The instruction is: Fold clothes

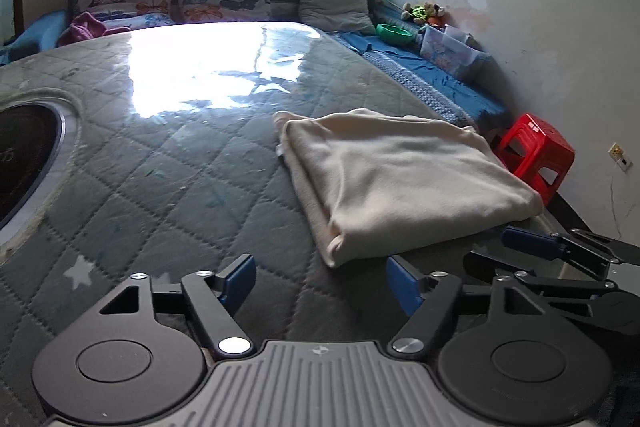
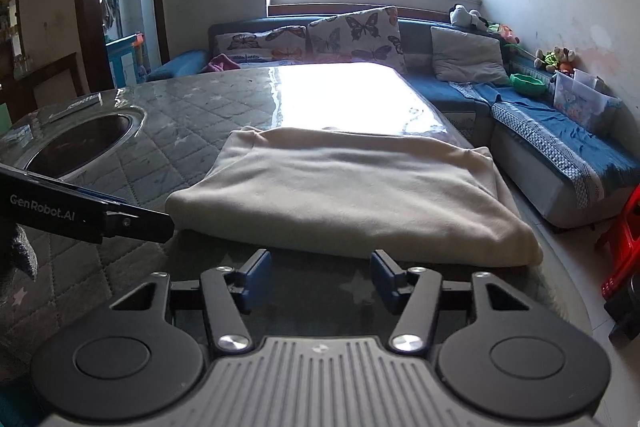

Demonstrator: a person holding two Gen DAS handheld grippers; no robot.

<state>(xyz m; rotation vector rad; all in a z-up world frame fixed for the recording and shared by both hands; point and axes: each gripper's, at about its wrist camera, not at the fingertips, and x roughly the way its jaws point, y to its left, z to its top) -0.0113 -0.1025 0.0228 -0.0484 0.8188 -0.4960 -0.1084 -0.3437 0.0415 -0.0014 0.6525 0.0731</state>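
A cream garment (image 2: 344, 195) lies on the quilted, plastic-covered bench (image 1: 160, 163), already gathered into a flat, layered rectangle close to the near edge and toward the bench's right-hand side, its thick rolled fold facing the grippers and its far edge reaching toward the glare in the middle of the bench. It looks like soft, fleecy knit: light, limp, with no stiffness of its own, so it would sag and unfold if lifted by one layer. The better hold seems to be at the two near corners, pinching through all the layers at the rolled fold. The glossy cover probably lets the cloth slide rather than drag. The left gripper (image 1: 320, 279) hangs just short of the garment's near left corner, jaws spread wide with nothing between them; the right gripper (image 2: 320, 277) sits right at the near fold, jaws likewise wide apart and empty. Whether further folds are wanted, or this is the finished bundle, the scene does not settle. Open room lies to the left and beyond; a round recessed hob (image 2: 84, 143) sits at the left side, and the bench's right edge drops off toward a red stool (image 1: 534, 155) and a sofa (image 2: 560, 163).
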